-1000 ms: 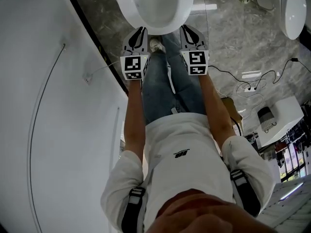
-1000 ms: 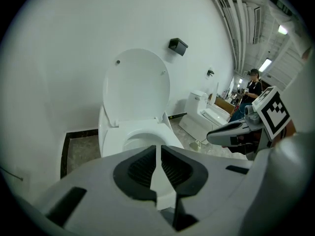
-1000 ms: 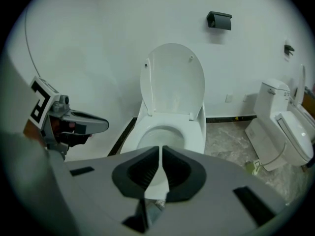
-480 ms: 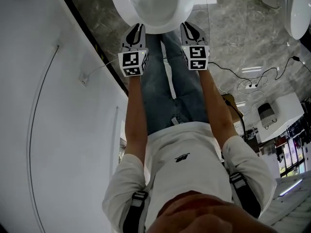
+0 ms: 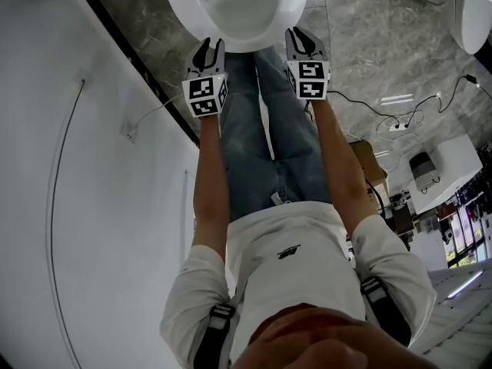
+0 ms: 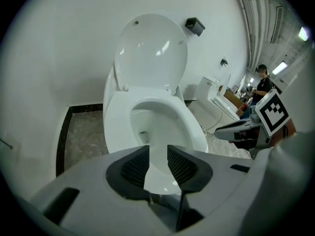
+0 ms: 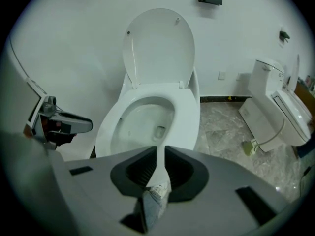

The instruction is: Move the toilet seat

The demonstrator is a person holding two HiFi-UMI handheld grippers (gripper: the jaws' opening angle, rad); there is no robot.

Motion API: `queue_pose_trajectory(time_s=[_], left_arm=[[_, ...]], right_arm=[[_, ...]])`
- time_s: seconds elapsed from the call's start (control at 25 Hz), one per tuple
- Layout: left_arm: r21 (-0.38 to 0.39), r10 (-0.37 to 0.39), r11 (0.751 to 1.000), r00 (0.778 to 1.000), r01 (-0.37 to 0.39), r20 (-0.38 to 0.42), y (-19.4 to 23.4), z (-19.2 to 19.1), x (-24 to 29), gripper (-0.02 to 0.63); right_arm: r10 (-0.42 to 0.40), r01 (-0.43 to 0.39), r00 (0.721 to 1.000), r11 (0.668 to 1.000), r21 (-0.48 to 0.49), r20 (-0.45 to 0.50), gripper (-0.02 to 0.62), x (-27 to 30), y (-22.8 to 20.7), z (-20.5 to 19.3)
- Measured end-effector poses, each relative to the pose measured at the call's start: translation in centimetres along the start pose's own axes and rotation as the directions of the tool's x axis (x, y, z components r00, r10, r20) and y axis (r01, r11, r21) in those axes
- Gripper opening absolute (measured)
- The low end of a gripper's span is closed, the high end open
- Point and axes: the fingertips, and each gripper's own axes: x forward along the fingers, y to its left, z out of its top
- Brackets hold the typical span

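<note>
You're standing tight against the big white wall (image 5: 77, 206) on your left, grey marble floor (image 5: 361, 44) spreading out to your right. Dead ahead of your legs is the toilet (image 5: 238, 6), its front rim right at the tips of both tools. Off to the right, well apart, sits a second toilet (image 7: 275, 107) against the same back wall.

On your toilet the lid (image 6: 150, 53) is up, leaning back against the wall. The toilet seat (image 6: 118, 122) is down, lying flat on the bowl, hinged at the back under the lid.

Now the tools, both pointing steeply down, one either side of the seat's front. Your left tool (image 6: 158, 149) has a narrow gap: its jaws have just been opening, and the ribbed pads (image 6: 135, 166) press on nothing, with the seat's white front edge showing through the gap just beyond them. Your right tool (image 7: 160, 149) is all but closed, only a thin slit between the pads, and it grips nothing. Whether either tip touches the rim, no view shows.

Smallest of all, black cables (image 5: 400, 125) trail over the floor to your right
</note>
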Motion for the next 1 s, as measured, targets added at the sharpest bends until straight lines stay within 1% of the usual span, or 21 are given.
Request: queue_pose_trajectory(time_s=[0.16, 0.36, 0.56, 0.68, 0.84, 0.92, 1.0], left_arm=[[-0.005, 0.010, 1.000, 0.999, -0.010, -0.031, 1.2, -1.4, 0.9, 0.141], [-0.038, 0.034, 0.999, 0.997, -0.037, -0.074, 2.5, -2.9, 1.7, 0.184], [-0.088, 0.063, 0.994, 0.993, -0.072, -0.105, 4.2, -3.9, 2.3, 0.232], [-0.098, 0.067, 0.992, 0.990, -0.080, -0.126, 4.8, -4.5, 2.7, 0.249], [-0.110, 0.060, 0.991, 0.986, -0.077, -0.153, 5.3, -5.3, 3.4, 0.266], [-0.124, 0.048, 0.990, 0.985, -0.069, -0.163, 5.2, -5.7, 3.7, 0.276], [-0.145, 0.032, 0.988, 0.985, -0.057, -0.170, 5.1, -6.0, 4.1, 0.285]], right_arm=[[-0.016, 0.017, 1.000, 0.999, 0.031, -0.015, 0.063, 0.8, -0.2, -1.0], [-0.027, 0.030, 0.999, 0.997, 0.078, -0.041, 0.100, 1.6, -0.2, -2.5], [-0.033, 0.044, 0.996, 0.991, 0.126, -0.085, 0.158, 2.6, -0.2, -4.1], [-0.027, 0.047, 0.993, 0.982, 0.183, -0.111, 0.195, 3.2, -0.2, -5.2], [-0.007, 0.040, 0.992, 0.966, 0.256, -0.130, 0.208, 4.0, -0.1, -6.1], [0.004, 0.034, 0.991, 0.957, 0.288, -0.131, 0.226, 4.3, 0.0, -6.4], [0.030, 0.010, 0.993, 0.941, 0.337, -0.113, 0.246, 4.6, 0.2, -6.3]])
